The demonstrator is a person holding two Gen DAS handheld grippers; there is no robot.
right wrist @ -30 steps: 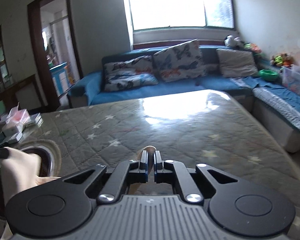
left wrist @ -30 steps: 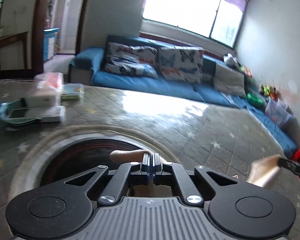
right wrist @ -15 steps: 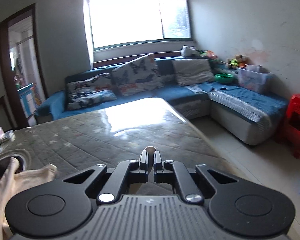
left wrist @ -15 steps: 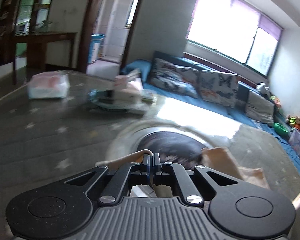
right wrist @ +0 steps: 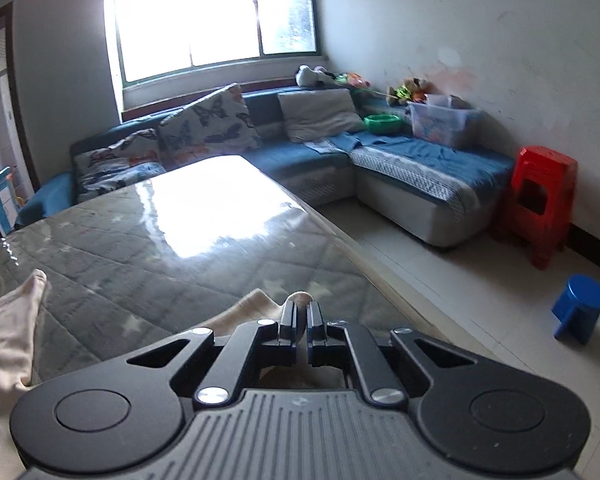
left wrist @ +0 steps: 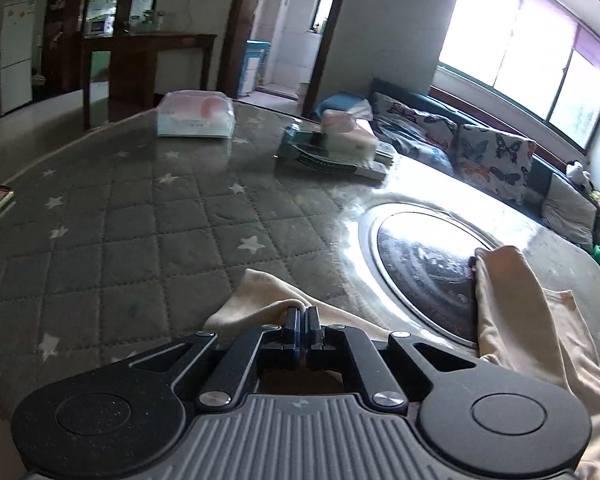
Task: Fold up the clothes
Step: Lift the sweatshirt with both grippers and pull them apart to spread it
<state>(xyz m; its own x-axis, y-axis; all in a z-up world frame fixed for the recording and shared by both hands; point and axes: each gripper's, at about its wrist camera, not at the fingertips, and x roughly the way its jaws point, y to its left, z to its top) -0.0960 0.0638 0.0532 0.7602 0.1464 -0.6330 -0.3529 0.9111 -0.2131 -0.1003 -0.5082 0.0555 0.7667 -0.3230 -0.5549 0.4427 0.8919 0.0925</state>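
Where the left wrist view looks down its fingers, the left gripper (left wrist: 301,320) is seen pinched shut on a fold of the cream garment (left wrist: 516,312), which is spread low over the table (left wrist: 140,216) (a quilted, star-printed cover under a glossy sheet). A corner of cloth is held just ahead of the fingertips, probably so that the edge can be drawn taut or laid flat. Part of the garment is draped over the round dark inset (left wrist: 424,256) in the table. How the cloth runs beneath the gripper body is hidden.

From the right wrist view, the right gripper (right wrist: 300,318) is likewise closed on a small bunch of the garment, near the table's right edge. More cloth is seen at the far left, cut off by the frame. Whether a fold is already made cannot be told, since the middle of the garment is covered by both tools.
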